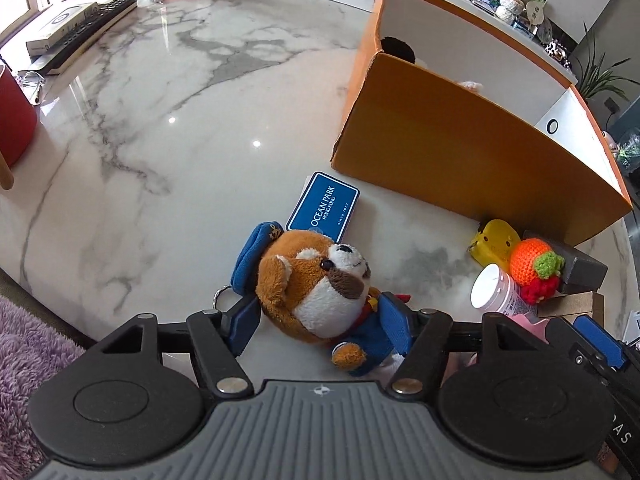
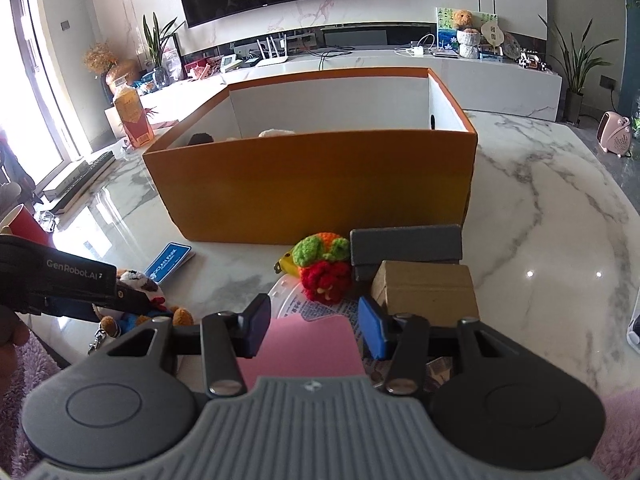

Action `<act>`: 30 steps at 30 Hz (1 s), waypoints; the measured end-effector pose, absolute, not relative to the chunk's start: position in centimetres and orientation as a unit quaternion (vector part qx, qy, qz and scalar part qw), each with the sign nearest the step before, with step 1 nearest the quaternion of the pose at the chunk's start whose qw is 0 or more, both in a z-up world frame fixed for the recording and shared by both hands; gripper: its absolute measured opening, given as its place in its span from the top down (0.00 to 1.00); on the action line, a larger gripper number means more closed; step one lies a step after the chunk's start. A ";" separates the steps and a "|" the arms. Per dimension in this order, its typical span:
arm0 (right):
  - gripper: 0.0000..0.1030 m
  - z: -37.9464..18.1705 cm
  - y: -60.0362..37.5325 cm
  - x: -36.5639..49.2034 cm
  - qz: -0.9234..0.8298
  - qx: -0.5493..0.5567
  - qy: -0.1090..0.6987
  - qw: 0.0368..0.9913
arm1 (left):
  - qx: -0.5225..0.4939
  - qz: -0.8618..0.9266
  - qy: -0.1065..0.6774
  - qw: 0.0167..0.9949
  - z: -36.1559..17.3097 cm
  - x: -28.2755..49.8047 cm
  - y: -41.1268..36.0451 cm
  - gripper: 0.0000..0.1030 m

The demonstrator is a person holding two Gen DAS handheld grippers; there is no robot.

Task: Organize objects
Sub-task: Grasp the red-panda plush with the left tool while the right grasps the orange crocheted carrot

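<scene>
A brown and white plush dog point(image 1: 316, 280) in a blue uniform lies on the marble table point(image 1: 160, 140). My left gripper point(image 1: 320, 320) is open, its blue pads flanking the dog's body. A blue Ocean Park card point(image 1: 324, 206) lies just beyond the dog. My right gripper point(image 2: 316, 330) is shut on a flat pink object point(image 2: 308, 348), low over a white-capped bottle point(image 1: 490, 290). An open orange box point(image 2: 312, 184) stands behind, with a dark item and a pale item inside.
Before the box sit a crochet orange point(image 1: 532, 262), a red crochet piece point(image 2: 326, 278), a yellow item point(image 1: 494, 242), a grey block point(image 2: 406, 246) and a brown carton point(image 2: 426, 288). A red cup point(image 1: 14, 120) and a remote point(image 1: 92, 24) lie at the left. A purple rug point(image 1: 24, 340) lies below the edge.
</scene>
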State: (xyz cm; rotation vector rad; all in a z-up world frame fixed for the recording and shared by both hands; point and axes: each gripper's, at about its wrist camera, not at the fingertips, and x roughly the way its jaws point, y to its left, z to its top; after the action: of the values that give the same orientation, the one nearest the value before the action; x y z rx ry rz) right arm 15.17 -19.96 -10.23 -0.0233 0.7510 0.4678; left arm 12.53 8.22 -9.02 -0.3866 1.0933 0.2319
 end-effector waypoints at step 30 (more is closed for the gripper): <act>0.59 -13.3 -10.6 16.2 0.154 -0.321 0.271 0.894 | -0.179 0.094 0.515 0.833 -9.3 13.2 8.6 0.19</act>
State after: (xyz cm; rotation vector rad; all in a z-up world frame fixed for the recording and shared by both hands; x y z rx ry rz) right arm 16.23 -10.62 -13.25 -0.6663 0.5621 0.3195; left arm 13.22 8.56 -9.31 -0.3792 1.0903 0.1986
